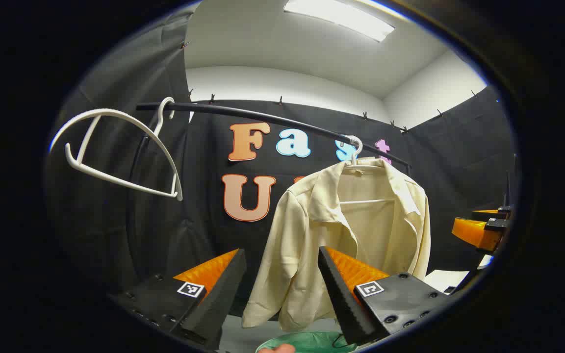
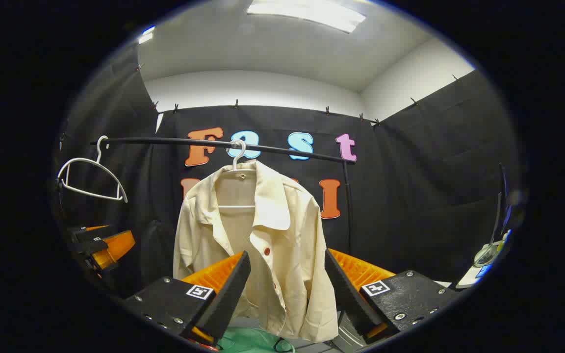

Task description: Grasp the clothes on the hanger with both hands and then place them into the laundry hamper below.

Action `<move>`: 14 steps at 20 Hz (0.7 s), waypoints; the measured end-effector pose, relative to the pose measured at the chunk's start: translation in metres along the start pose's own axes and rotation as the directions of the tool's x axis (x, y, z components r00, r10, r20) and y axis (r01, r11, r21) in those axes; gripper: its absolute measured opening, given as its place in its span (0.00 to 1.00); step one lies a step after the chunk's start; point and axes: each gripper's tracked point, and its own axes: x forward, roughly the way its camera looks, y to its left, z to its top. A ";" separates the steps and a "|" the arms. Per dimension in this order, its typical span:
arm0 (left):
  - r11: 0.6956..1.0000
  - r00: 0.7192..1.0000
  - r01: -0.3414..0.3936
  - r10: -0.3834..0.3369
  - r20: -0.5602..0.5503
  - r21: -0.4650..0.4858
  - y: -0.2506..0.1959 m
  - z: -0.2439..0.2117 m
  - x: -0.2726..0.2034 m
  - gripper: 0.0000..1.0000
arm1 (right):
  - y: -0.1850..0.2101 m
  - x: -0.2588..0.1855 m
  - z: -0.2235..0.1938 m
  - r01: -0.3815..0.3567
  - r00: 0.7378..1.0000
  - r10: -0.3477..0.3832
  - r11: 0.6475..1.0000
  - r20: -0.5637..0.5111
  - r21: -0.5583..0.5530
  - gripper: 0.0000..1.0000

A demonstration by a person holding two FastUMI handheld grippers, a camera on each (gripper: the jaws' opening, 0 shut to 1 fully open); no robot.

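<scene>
A cream button-up shirt (image 2: 263, 245) hangs on a white plastic hanger (image 2: 237, 157). Below it, the green laundry hamper's rim (image 1: 307, 340) shows nothing inside. Left gripper (image 1: 282, 294) and right gripper (image 2: 287, 294) are both spread wide, grasping nothing.

A cream shirt (image 2: 263, 245) hangs open-fronted on a white hanger (image 2: 237, 152) hooked over the black rail (image 2: 165, 141), with the green hamper (image 1: 307, 341) directly below it.
</scene>
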 end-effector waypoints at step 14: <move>1.000 1.000 -0.002 0.002 -0.011 0.022 -0.003 0.001 -0.007 1.00 | -0.009 -0.004 -0.009 0.002 1.000 -0.002 1.000 -0.022 0.018 0.94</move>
